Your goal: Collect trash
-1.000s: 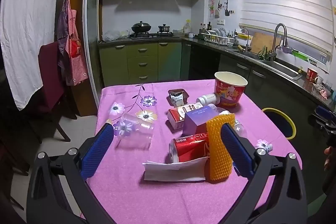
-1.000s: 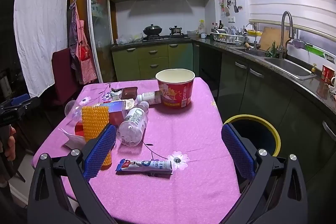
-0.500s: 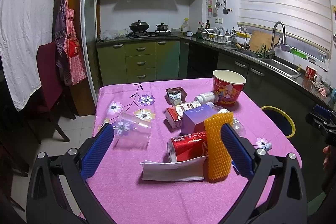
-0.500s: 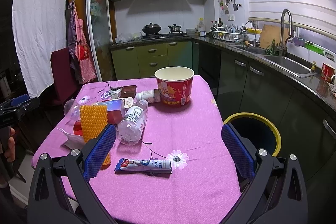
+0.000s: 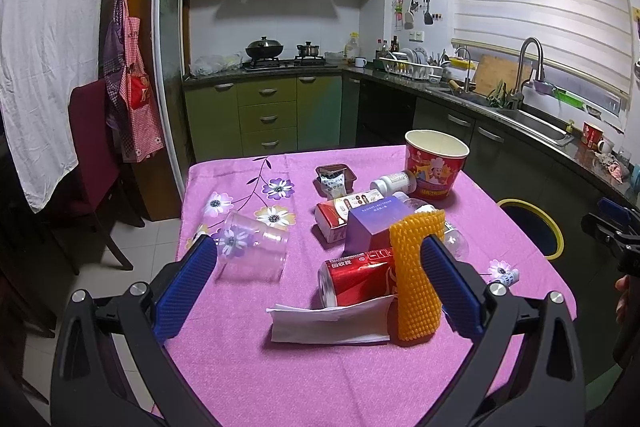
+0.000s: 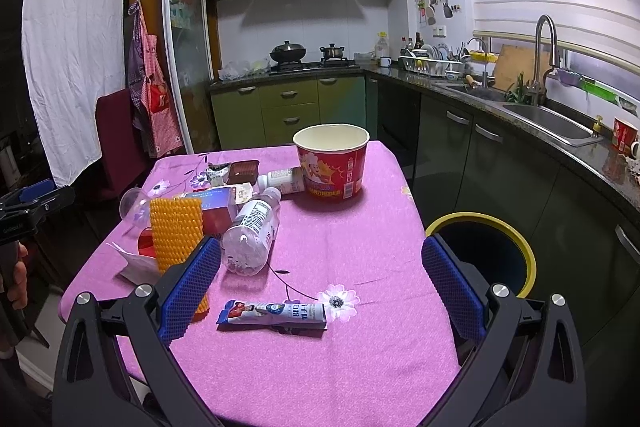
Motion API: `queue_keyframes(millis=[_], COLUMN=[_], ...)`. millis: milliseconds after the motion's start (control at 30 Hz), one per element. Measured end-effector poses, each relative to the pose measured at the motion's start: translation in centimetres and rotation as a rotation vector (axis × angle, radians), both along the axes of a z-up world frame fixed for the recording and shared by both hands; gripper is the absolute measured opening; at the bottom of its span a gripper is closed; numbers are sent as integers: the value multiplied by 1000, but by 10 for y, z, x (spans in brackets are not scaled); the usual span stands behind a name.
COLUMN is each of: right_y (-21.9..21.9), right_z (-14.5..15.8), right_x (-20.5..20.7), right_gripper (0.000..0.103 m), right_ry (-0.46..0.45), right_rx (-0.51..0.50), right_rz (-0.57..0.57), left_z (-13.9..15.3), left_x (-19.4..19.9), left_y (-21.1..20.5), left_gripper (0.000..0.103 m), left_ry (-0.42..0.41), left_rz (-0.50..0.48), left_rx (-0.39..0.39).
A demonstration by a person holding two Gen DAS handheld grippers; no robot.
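Note:
Trash lies on a pink tablecloth [image 5: 240, 367]: a red can [image 5: 356, 277], an orange foam net [image 5: 416, 275], a folded white paper [image 5: 328, 321], a purple box [image 5: 374, 227], a clear plastic cup [image 5: 254, 247], a clear bottle [image 6: 252, 231], a blue-and-white wrapper [image 6: 272, 313] and a red paper bucket [image 6: 332, 159]. My left gripper [image 5: 320, 283] is open and empty, hanging just before the can and paper. Over the table's near edge my right gripper [image 6: 320, 287] is open, the wrapper between its fingers' lines. A yellow-rimmed bin [image 6: 492, 251] stands beside the table.
Dark lower cabinets and a counter with a sink [image 6: 548, 115] run along the right. A dark red chair [image 5: 96, 163] stands left of the table. Green cabinets and a stove [image 5: 280, 63] are at the back. A small white bottle [image 6: 284, 179] and a brown tray [image 6: 242, 171] lie near the bucket.
Both views have drifted slightly, with the table's objects shifting a little in frame. Both grippers stay open and nothing has been picked up.

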State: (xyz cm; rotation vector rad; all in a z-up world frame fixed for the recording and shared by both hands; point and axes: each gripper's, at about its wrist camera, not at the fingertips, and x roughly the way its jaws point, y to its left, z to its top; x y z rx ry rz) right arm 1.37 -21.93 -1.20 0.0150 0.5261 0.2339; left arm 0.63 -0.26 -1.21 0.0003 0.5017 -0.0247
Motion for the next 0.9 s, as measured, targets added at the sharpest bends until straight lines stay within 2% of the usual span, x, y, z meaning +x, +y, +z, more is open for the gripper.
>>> queue_keyframes(millis=[900], right_y=[-1], right_z=[-3], right_x=[1], right_gripper=[99], right_ry=[4], right_rx=[0], right_rz=[-4], left_z=[-1], left_x=[2], left_y=[-4], left_gripper=[97], left_ry=[11], left_rz=[-16], left_rx=[6])
